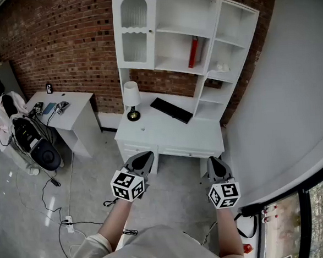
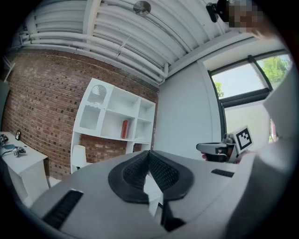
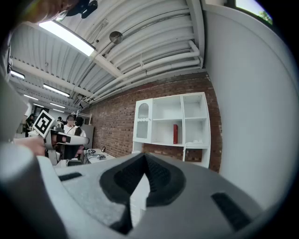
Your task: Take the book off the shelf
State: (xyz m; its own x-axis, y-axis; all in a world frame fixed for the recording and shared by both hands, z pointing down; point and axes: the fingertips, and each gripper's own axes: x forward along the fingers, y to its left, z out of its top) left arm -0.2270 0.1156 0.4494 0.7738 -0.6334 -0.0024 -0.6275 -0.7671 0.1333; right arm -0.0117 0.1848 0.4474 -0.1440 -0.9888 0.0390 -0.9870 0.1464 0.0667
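A red book (image 1: 193,52) stands upright on the middle shelf of the white hutch (image 1: 165,29) above a white desk (image 1: 167,133). The book (image 2: 124,129) also shows far off in the left gripper view, and the same book (image 3: 175,134) in the right gripper view. My left gripper (image 1: 143,156) and right gripper (image 1: 216,163) hang side by side in front of the desk, well short of the shelf. The left gripper (image 2: 149,154) is shut with nothing in it. The right gripper (image 3: 144,156) is also shut and holds nothing.
On the desk stand a white lamp (image 1: 131,100) and a black keyboard (image 1: 171,109). A smaller white table (image 1: 61,108) with small items stands at the left, a black bag (image 1: 36,145) beside it. Cables and a power strip (image 1: 68,221) lie on the floor. A grey wall (image 1: 281,101) runs along the right.
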